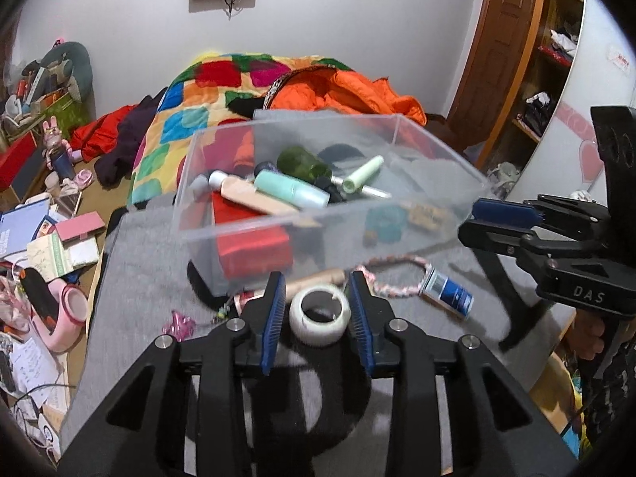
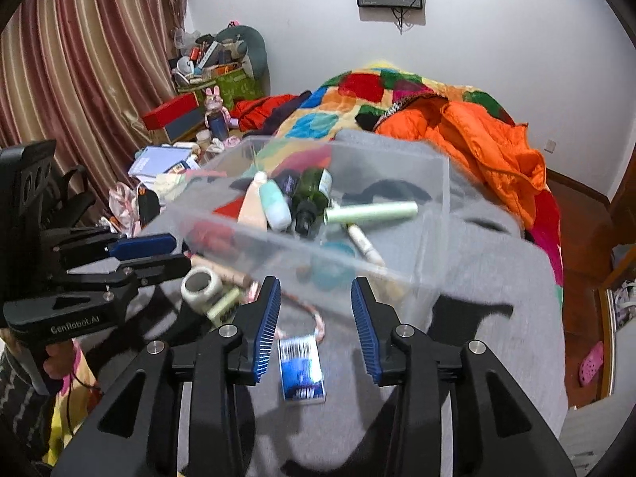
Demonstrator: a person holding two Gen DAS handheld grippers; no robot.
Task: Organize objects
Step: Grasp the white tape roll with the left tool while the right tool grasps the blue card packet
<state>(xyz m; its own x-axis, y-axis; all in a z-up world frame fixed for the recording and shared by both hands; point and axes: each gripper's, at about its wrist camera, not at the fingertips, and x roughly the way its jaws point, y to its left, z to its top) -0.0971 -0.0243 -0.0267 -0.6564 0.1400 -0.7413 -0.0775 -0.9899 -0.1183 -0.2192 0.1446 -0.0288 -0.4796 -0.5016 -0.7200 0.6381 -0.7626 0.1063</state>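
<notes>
On the grey cloth (image 1: 151, 262), one tape roll (image 1: 320, 315), one clear bin (image 1: 330, 183), two spread, empty tongs (image 1: 317, 300).

A clear plastic bin (image 1: 278, 214) holds a dark green bottle (image 1: 304, 163) and a red box (image 1: 254, 244). Beside it lie a white tape roll (image 1: 320, 315) and a blue-and-white box (image 2: 301, 369), on grey cloth (image 1: 139, 278).

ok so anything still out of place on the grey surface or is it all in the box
Not all of it. The clear box holds the bottles and tubes, but a white tape roll, a blue-and-white tube and a pink braided cord still lie loose on the grey cloth in front of it.
</notes>
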